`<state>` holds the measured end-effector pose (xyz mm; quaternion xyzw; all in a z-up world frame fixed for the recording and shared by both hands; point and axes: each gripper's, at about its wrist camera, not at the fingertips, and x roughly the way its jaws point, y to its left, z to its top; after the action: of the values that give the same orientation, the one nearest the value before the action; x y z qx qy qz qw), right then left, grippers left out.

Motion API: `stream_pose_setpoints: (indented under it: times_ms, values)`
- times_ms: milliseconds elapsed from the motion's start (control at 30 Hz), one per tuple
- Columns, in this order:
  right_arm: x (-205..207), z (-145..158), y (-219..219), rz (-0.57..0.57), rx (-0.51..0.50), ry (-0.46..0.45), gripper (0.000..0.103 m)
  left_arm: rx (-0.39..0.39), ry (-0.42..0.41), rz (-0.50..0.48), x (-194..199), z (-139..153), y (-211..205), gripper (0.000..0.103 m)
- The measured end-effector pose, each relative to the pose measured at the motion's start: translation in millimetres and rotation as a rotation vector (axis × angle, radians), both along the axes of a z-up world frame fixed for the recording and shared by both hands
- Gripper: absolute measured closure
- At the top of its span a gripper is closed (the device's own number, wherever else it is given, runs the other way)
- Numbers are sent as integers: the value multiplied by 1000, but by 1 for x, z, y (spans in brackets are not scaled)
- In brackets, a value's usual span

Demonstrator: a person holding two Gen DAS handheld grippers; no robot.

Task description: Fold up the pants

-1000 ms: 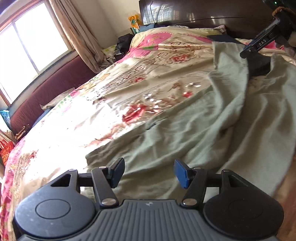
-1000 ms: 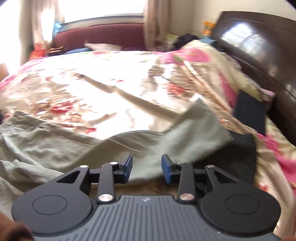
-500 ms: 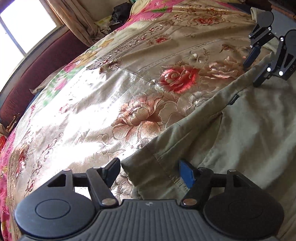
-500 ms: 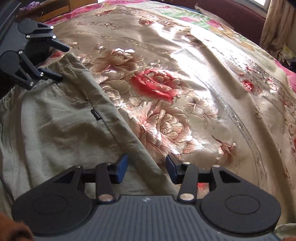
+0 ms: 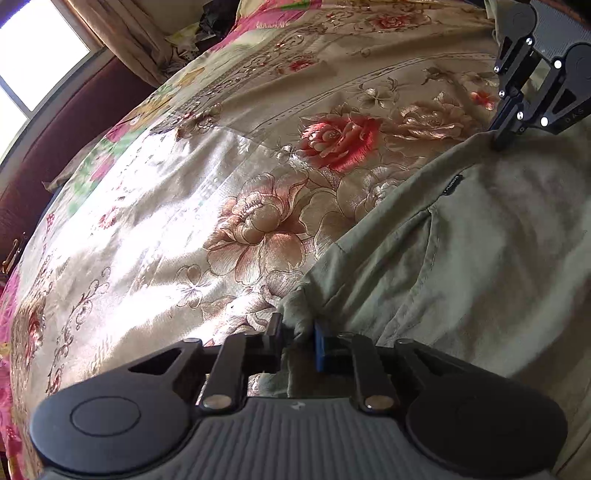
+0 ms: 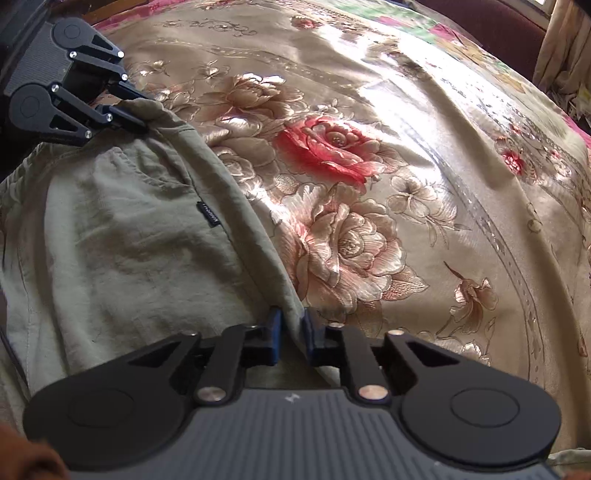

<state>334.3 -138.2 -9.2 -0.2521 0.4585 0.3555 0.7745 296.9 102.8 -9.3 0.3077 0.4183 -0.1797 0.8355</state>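
Olive-green pants (image 5: 480,251) lie spread on a floral satin bedspread (image 5: 184,206). Their far edge runs diagonally across both views, with a small dark label (image 6: 208,214) on the seam. My left gripper (image 5: 297,338) is shut on one corner of that edge, cloth bunched between its pads. In the right wrist view my right gripper (image 6: 291,332) is shut on the other end of the same edge of the pants (image 6: 122,251). Each gripper shows in the other's view: the right gripper (image 5: 504,142) at top right, the left gripper (image 6: 142,123) at top left, both pinching cloth.
The bedspread (image 6: 424,184) stretches away beyond the pants edge. A dark red padded bench (image 5: 62,140) runs under a bright window (image 5: 33,55) with curtains (image 5: 125,40). Clutter (image 5: 214,22) lies at the bed's far corner.
Both grippers came down to the pants' far edge, then closed: half a second ago their jaws stood open around the cloth, now both pinch it.
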Motion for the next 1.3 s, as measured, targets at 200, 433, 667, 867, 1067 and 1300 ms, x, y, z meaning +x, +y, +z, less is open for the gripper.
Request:
stream_pose_setpoints:
  times_ms: [200, 433, 667, 867, 1067, 1300]
  values:
    - [-7, 36, 3, -34, 49, -75, 101, -6, -44, 23, -11, 21, 13, 78]
    - [-55, 125, -1, -38, 182, -243, 101, -51, -212, 54, -59, 79, 35, 78]
    - [-162, 158, -6, 14, 250, -285, 101, -80, -351, 55, -158, 122, 45, 78]
    - [-244, 100, 4, 38, 250, -51, 101, -129, -287, 110, -236, 91, 48, 78]
    - [-276, 27, 27, 51, 181, 63, 102, -121, -174, 193, -271, 31, 49, 78]
    - [-283, 21, 31, 82, 88, 47, 101, -117, -158, 187, -303, 16, 43, 78]
